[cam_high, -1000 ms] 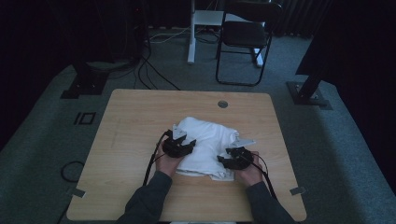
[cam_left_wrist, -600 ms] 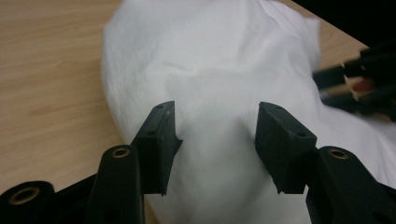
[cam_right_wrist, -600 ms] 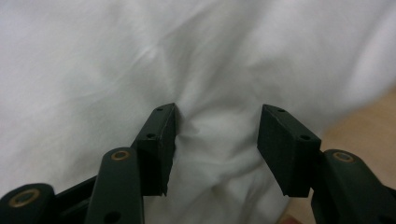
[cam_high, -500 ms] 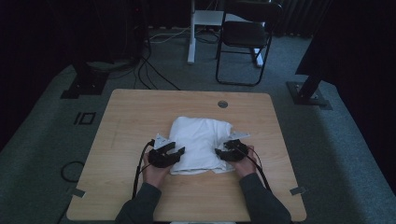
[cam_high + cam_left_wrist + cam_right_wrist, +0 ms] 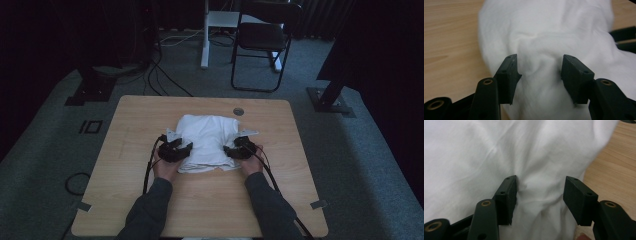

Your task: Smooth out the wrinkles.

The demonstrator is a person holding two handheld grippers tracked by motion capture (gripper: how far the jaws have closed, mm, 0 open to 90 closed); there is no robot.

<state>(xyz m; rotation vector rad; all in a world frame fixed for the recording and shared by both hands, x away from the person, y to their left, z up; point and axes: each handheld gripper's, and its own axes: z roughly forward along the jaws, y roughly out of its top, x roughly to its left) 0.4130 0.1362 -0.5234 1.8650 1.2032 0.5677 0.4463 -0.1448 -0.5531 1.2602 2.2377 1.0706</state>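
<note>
Cloth [image 5: 207,141], white and bunched into 1 soft heap, lies near the middle of the surface [image 5: 150,210], and both tools work at its near edge. The left hand-held gripper [image 5: 540,70] has its jaws spread with a ridge of fabric standing between them; the pads do not seem to press it, though the fabric is close to the left pad. The right hand-held gripper [image 5: 540,192] stands spread too, a fold rising between its jaws; its jaws have just been opening, and the right-hand pad is clear of the cloth. In the high view the left hand-held gripper [image 5: 175,150] sits at the cloth's left side and the right hand-held gripper [image 5: 240,149] at its right side, so the cloth lies between the 2.

Judging by the creases, the cloth is light, limp and will sag or slip unless a thick fold is pinched; the raised ridges are the best places to take hold.

Beyond the cloth, 1 small round fitting [image 5: 238,111] sits in the surface, and 1 folding chair [image 5: 260,40] stands farther off.
</note>
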